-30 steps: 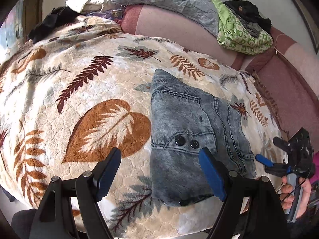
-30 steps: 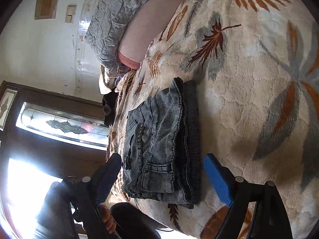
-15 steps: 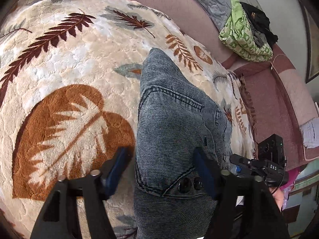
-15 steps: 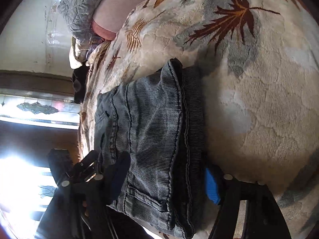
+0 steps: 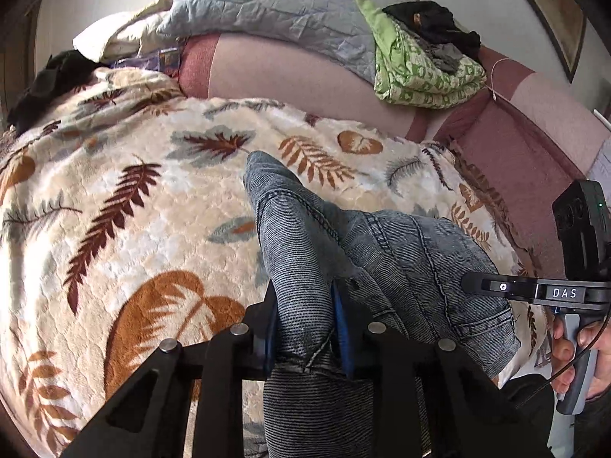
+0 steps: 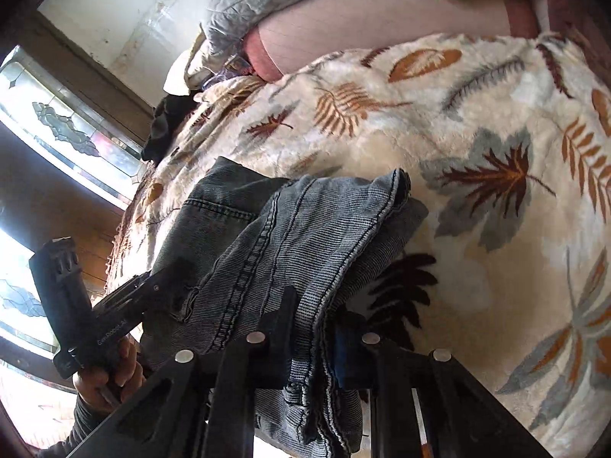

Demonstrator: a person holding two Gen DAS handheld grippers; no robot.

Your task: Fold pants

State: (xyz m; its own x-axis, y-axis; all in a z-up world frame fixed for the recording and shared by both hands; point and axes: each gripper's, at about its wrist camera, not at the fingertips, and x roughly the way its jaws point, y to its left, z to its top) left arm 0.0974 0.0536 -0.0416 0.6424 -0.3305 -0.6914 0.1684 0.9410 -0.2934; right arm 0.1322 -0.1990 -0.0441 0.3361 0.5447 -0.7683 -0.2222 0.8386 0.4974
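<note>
The grey-blue denim pants (image 5: 401, 252), folded into a thick bundle, lie on the leaf-patterned blanket (image 5: 133, 191) near its front edge. My left gripper (image 5: 305, 316) is shut on the bundle's near left edge, the denim bunched between its blue pads. My right gripper (image 6: 313, 339) is shut on the bundle's near right edge (image 6: 290, 236); its near end is raised off the blanket. Each gripper shows in the other's view: the right one (image 5: 534, 290), the left one (image 6: 126, 305).
A pink sofa back (image 5: 286, 72) runs behind the blanket, with a grey quilt (image 5: 275, 4), a green patterned cloth (image 5: 420, 68) and dark clothes (image 5: 431, 19) on it. A black garment (image 5: 46, 84) lies at the far left. A window (image 6: 46, 145) is left of the sofa.
Both grippers moved in onto the folded pants and closed on the near edges. The near end of the bundle has risen off the blanket.
</note>
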